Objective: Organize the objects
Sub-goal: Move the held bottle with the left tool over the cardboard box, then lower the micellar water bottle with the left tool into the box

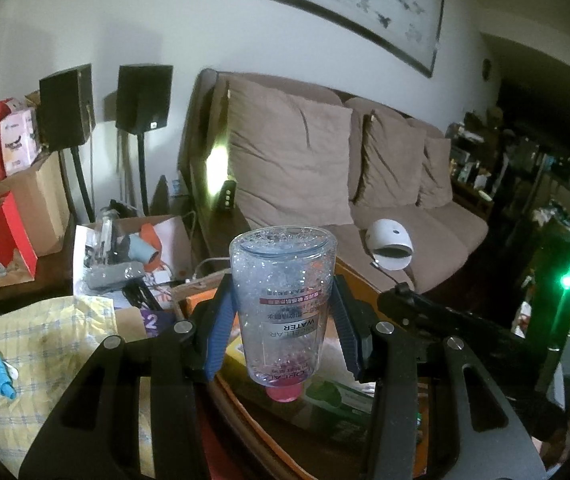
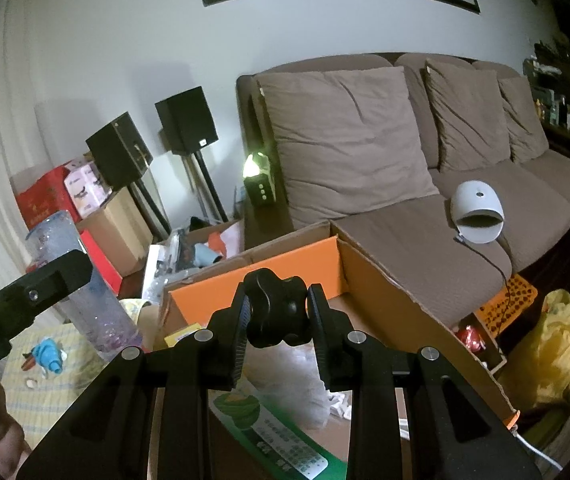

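1. The left tool (image 1: 283,322) clamps an inverted micellar water bottle (image 1: 283,304), label reading "MICELLAR WATER", pink cap down
2. The right tool (image 2: 278,314) grips a black lobed knob (image 2: 277,312) above an orange-lined cardboard box (image 2: 245,280)

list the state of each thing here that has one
bottle: upside down, pink cap at the bottom, gripped by left tool
knob: gripped by right tool
box: open, flaps up
lamp: lit
green light: on

Both wrist cameras look slightly downward along their claws, sharing the sofa (image 1: 385,208).
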